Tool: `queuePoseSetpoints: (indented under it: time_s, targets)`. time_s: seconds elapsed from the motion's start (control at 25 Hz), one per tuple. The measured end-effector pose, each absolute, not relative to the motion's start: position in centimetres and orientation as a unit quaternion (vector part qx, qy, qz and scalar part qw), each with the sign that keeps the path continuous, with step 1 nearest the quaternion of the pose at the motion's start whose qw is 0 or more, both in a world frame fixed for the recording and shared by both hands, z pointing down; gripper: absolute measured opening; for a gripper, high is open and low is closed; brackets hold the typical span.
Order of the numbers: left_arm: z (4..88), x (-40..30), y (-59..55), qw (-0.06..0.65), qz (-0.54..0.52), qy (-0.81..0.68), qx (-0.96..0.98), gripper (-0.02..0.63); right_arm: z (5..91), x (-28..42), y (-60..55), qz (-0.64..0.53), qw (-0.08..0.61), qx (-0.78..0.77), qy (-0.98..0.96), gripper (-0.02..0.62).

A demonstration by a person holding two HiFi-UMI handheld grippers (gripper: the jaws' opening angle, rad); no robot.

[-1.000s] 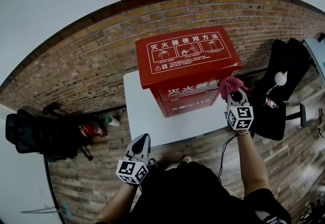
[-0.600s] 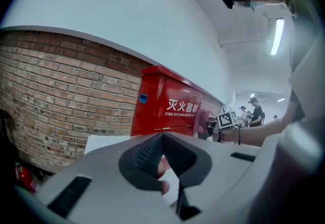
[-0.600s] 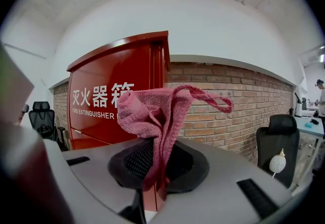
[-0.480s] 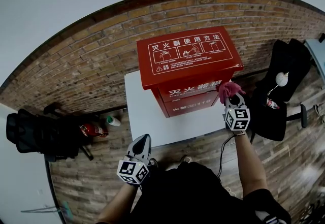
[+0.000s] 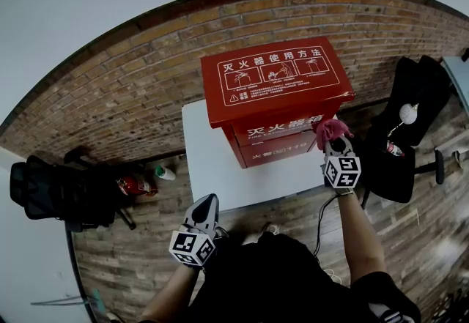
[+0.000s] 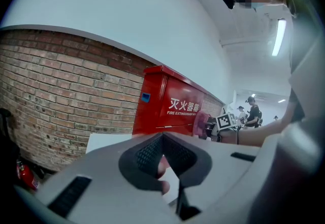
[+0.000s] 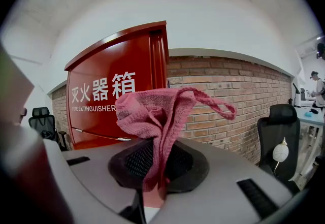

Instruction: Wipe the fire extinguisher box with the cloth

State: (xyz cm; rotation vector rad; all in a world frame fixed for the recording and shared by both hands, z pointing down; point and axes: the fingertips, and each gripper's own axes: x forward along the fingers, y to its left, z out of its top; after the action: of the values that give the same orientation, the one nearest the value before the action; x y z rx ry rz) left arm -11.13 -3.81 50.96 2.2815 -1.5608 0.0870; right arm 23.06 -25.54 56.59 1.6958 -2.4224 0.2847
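Observation:
A red fire extinguisher box [image 5: 272, 98] with white Chinese lettering stands on a white table [image 5: 220, 168] against a brick wall. My right gripper [image 5: 334, 140] is shut on a pink cloth [image 5: 330, 127], which sits at the box's front right corner; the cloth [image 7: 155, 116] bunches above the jaws with the box front [image 7: 109, 101] just behind it. My left gripper [image 5: 204, 209] hangs low at the table's near edge, away from the box, its jaws closed with nothing between them. In the left gripper view the box [image 6: 175, 106] stands ahead to the right.
A black office chair [image 5: 55, 193] and a small red extinguisher [image 5: 130, 186] sit on the floor at left. Another black chair [image 5: 407, 116] stands at right. A brick wall [image 5: 132, 87] runs behind the table. People stand far off [image 6: 252, 114].
My right gripper with the cloth has shifted slightly left and down along the box's front right corner. The left gripper has barely moved.

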Motion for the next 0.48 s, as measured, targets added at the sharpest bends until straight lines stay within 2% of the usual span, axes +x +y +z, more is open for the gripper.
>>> queuePoseSetpoints:
  time_s: [0.48]
  targets:
    - [51.0,-11.5,-3.6,0.19,0.03,-0.548,0.814,0.017,56.4,20.7,-25.0,0.093,0.087,0.554,-0.823,0.061]
